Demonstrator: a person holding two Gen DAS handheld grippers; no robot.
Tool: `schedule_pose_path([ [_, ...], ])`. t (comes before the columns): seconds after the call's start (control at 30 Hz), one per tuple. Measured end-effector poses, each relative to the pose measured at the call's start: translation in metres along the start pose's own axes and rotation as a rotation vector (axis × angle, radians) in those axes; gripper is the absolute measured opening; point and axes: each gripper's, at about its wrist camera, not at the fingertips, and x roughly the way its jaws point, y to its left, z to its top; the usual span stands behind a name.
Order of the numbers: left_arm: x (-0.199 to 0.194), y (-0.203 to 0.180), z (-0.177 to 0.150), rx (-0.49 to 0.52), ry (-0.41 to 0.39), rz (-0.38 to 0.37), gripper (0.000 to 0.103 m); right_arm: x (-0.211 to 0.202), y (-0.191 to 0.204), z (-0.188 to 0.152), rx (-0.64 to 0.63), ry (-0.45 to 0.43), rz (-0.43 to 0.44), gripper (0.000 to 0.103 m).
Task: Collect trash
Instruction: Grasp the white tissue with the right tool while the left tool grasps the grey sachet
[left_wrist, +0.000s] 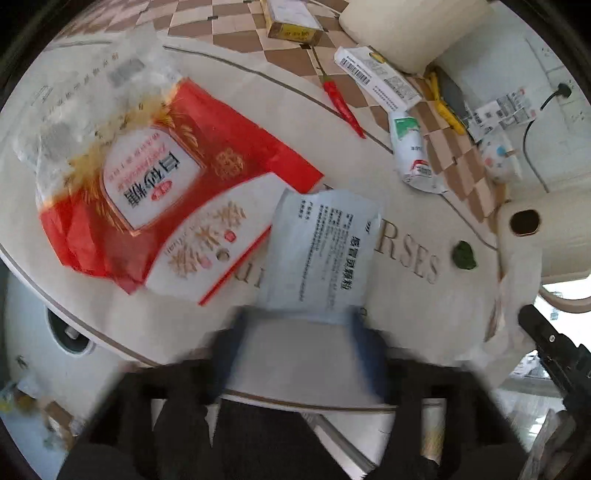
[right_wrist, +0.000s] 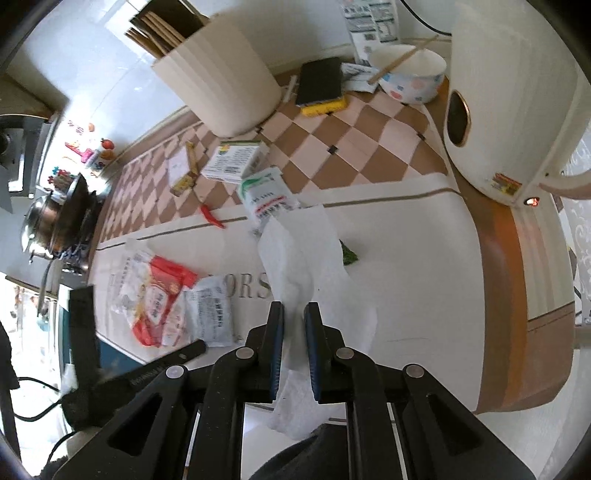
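Note:
My right gripper (right_wrist: 294, 314) is shut on a white paper tissue (right_wrist: 303, 254) and holds it above the white tabletop. My left gripper (left_wrist: 299, 321) is blurred and open, its fingers either side of the near end of a pale blue medicine sachet (left_wrist: 321, 251), which also shows in the right wrist view (right_wrist: 212, 310). A red and white food bag (left_wrist: 147, 192) lies to the sachet's left, also visible in the right wrist view (right_wrist: 155, 295). A red chilli (left_wrist: 341, 101), a white and green packet (left_wrist: 410, 147) and a green scrap (left_wrist: 464, 255) lie farther off.
A cream waste bin (right_wrist: 218, 81) stands at the back on the checkered mat (right_wrist: 332, 147). A cream rice cooker (right_wrist: 509, 96), a bowl with a chopstick (right_wrist: 410, 74), a sponge (right_wrist: 321, 85) and small boxes (right_wrist: 236, 158) stand around. The table edge is near me.

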Motion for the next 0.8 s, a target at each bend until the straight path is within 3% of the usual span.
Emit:
schedule_pose_path([
  [0.17, 0.006, -0.01, 0.012, 0.006, -0.021, 0.073, 0.064, 0.017, -0.012, 0.001, 0.014, 0.03, -0.018, 0.013],
  [0.3, 0.022, -0.038, 0.017, 0.118, -0.036, 0.213, 0.058, 0.034, -0.018, 0.002, 0.028, 0.06, -0.025, 0.013],
  [0.33, 0.024, -0.045, 0.016, 0.152, -0.049, 0.243, 0.033, 0.038, -0.019, 0.003, 0.032, 0.066, -0.025, 0.013],
  [0.37, 0.026, -0.051, 0.015, 0.188, -0.055, 0.273, 0.0, 0.04, -0.019, 0.004, 0.032, 0.068, -0.027, 0.013],
  [0.57, 0.01, -0.05, 0.008, 0.226, -0.067, 0.231, 0.0, 0.034, -0.017, 0.006, 0.025, 0.051, -0.034, 0.013],
  [0.8, -0.064, -0.04, 0.006, 0.236, -0.217, 0.178, 0.0, 0.016, -0.004, 0.008, 0.022, 0.009, -0.018, 0.013],
])
